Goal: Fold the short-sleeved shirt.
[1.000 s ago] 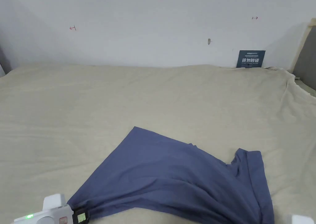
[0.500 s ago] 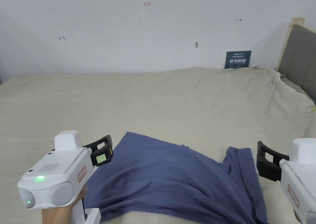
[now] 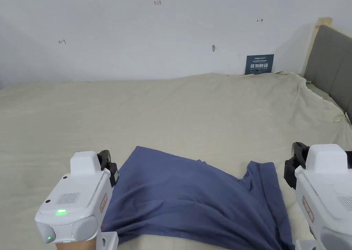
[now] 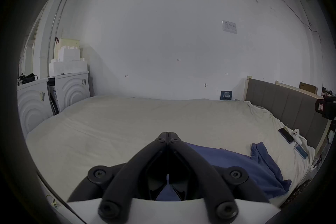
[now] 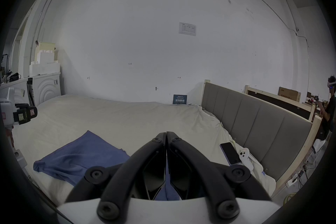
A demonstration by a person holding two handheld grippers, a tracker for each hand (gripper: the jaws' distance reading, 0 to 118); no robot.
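Rumpled blue short-sleeved shirt (image 3: 192, 199) on beige bedsheet (image 3: 172, 113), left gripper (image 4: 168, 138) clenched empty beside it, right gripper (image 5: 166, 135) likewise

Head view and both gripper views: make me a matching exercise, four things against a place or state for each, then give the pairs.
Things:
1. shirt
2. phone
3. sign
4. left gripper

Places or states:
A. leaning against the wall at the far edge of the bed
B. jaws shut, held above the bed
C. lying crumpled on the near part of the bed
D. on the sheet beside the headboard

Pairs: 1-C, 2-D, 3-A, 4-B
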